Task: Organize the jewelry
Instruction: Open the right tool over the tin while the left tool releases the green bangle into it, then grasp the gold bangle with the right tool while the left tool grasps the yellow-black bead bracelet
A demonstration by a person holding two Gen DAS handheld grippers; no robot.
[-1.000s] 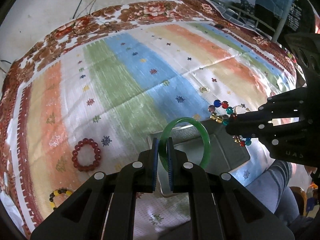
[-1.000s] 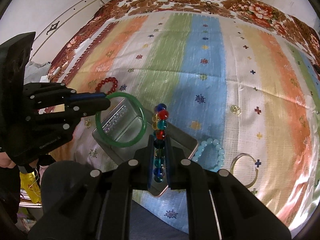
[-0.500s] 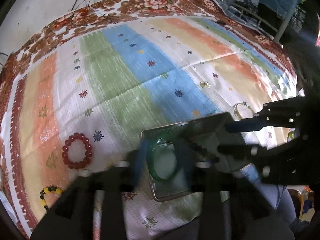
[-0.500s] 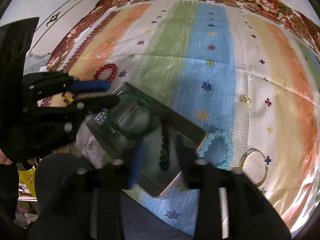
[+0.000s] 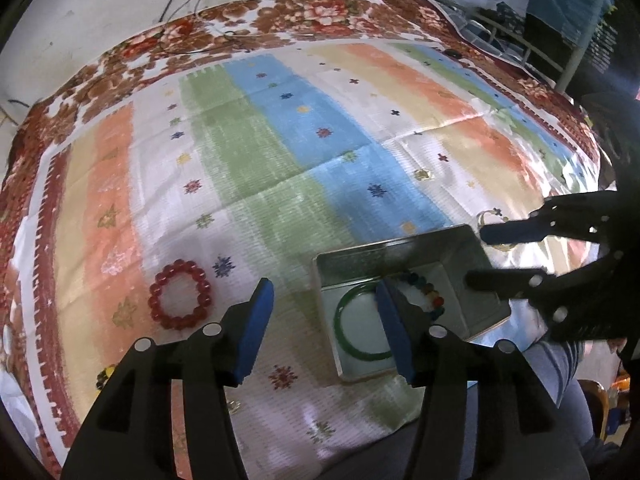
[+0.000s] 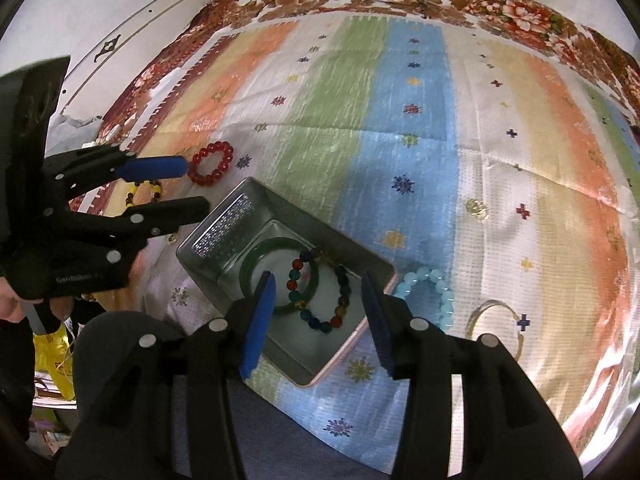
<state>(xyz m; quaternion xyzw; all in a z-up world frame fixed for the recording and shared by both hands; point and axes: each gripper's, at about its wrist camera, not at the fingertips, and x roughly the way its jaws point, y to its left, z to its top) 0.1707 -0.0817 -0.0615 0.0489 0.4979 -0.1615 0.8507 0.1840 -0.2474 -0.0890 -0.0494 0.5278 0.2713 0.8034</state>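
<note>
Metal tin (image 6: 224,236) sits on the striped cloth (image 6: 400,120) at its near edge, and we see both pieces inside it: green bangle (image 6: 256,258) flat on the tin floor, multicolour bead bracelet (image 6: 320,292) overlapping the bangle's right side. We have the left gripper (image 5: 326,316) above the tin's left edge, jaws spread, blue pads clear of everything; its right pad hides part of the bangle in the left wrist view, no contact that we can see. Its jaws have just been opening, nothing pinched between them. Right gripper (image 6: 318,306) hangs over the tin, jaws spread either side of the bead bracelet as seen from its own camera, pads not touching it; those jaws also just opened, and the bracelet lies loose below. Still out on the cloth: red bead bracelet (image 5: 180,300) left of the tin, a yellow-and-black bead bracelet (image 6: 144,194) near the left gripper's fingers, pale blue bead bracelet (image 6: 434,292) just beside the tin's right corner, thin gold bangle (image 6: 496,320) further right, and a small gold ring-like piece (image 6: 476,208) on the white stripe. Only writing we find is white lettering on the left gripper body in the right wrist view, too blurred for us to read. A hand (image 6: 16,304) holds that gripper at the frame's left edge.
</note>
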